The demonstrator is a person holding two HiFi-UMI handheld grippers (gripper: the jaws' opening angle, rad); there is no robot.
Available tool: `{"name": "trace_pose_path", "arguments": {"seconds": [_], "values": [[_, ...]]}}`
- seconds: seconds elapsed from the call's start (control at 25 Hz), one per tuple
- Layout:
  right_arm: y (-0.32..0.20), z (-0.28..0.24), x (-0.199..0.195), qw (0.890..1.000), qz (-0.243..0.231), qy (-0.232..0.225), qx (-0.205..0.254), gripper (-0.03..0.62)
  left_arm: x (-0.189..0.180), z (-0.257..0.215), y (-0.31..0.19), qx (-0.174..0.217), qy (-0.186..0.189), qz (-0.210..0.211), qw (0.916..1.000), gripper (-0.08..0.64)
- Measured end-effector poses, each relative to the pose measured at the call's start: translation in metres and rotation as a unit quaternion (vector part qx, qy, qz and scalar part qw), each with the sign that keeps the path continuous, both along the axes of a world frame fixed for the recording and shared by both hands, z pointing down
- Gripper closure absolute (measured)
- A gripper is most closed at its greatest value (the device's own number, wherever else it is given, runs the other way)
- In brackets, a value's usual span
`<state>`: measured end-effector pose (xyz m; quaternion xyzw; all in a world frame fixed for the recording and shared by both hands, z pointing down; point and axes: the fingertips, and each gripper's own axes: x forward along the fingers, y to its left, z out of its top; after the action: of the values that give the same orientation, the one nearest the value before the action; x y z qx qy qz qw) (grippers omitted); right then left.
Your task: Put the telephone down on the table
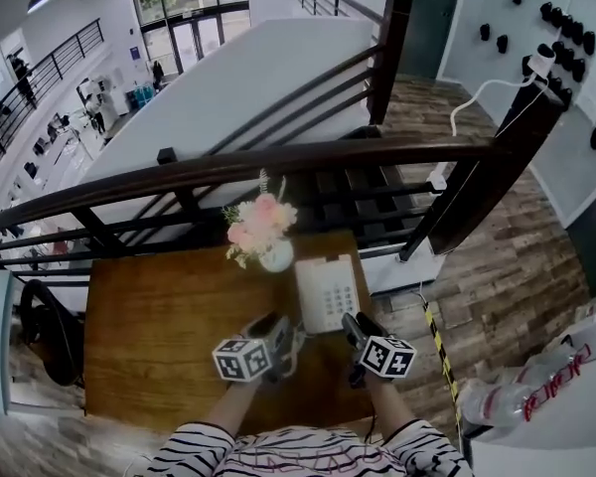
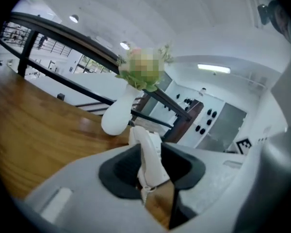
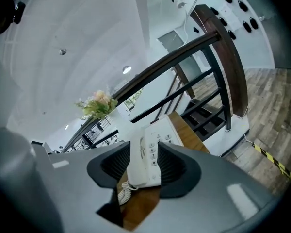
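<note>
A white telephone [image 1: 327, 291] lies flat on the wooden table [image 1: 159, 326], handset in its cradle, just right of the flower vase. My left gripper [image 1: 281, 338] hovers at the phone's near left corner, by the coiled cord [image 1: 298, 342]. My right gripper [image 1: 356, 328] hovers at the near right corner. In the left gripper view the telephone [image 2: 148, 149] shows edge-on beyond the partly closed jaws of the left gripper [image 2: 148, 171]. The right gripper view shows the telephone [image 3: 150, 154] past the right gripper [image 3: 144, 166]. A gap shows between both pairs of pads, and neither holds anything.
A white vase [image 1: 275, 256] with pink flowers stands at the table's back edge, close to the phone. A dark wooden railing [image 1: 278, 162] runs behind the table, with stairs beyond. A black chair [image 1: 40, 326] stands at the left. Yellow-black tape [image 1: 439, 341] marks the floor at the right.
</note>
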<state>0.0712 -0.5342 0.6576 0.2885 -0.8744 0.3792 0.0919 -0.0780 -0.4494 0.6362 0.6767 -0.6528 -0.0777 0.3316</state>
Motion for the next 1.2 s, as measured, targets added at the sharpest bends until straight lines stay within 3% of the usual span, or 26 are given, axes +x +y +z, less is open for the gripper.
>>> {"name": "trace_pose_path", "arguments": {"seconds": [0.32, 0.44, 1.2], "values": [[0.081, -0.043, 0.012, 0.998, 0.047, -0.012, 0.027, 0.538, -0.009, -0.036, 0.091, 0.017, -0.018, 0.007, 0.9997, 0.558], [0.116, -0.055, 0.014, 0.997, 0.062, -0.019, 0.038, 0.592, -0.012, -0.041, 0.126, 0.019, -0.022, 0.017, 0.9994, 0.558], [0.329, -0.089, 0.017, 0.995, 0.075, -0.034, 0.058, 0.592, 0.009, -0.077, 0.321, 0.038, -0.063, 0.08, 0.9941, 0.558]]}}
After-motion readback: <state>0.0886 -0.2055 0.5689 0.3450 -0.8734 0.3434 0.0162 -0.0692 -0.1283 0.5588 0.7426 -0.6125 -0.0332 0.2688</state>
